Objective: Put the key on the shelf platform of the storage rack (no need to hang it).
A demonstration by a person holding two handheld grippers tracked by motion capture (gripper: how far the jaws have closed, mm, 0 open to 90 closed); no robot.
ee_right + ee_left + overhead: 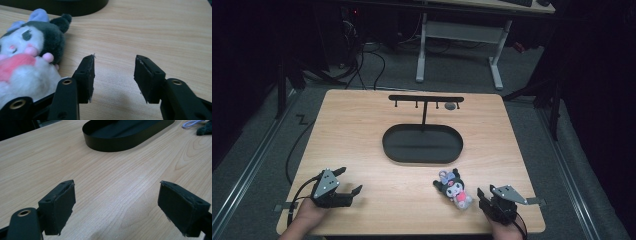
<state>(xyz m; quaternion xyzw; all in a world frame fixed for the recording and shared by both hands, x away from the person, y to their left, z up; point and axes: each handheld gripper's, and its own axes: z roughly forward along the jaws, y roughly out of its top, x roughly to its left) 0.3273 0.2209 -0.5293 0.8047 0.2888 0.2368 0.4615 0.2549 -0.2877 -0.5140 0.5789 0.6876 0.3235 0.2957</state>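
A plush toy [454,189] with a black hood, white face, lavender ears and a pink belly lies on the wooden table [362,130] near its front right. My right gripper [482,197] rests just right of it, open, nothing between its jaws. In the right gripper view the plush toy [30,57] lies left of the open right gripper [115,57], against the left jaw's outer side. My left gripper [351,180] stands open at the front left over bare wood; the left gripper view shows the left gripper [116,183] empty.
A black oval tray [388,150] sits mid-table with a T-shaped hook rack [426,98] rising from it; a small grey item [451,106] hangs near the rack's right end. The tray wall [112,143] lies ahead of the left gripper. Cables and white desk legs [496,65] lie beyond the table.
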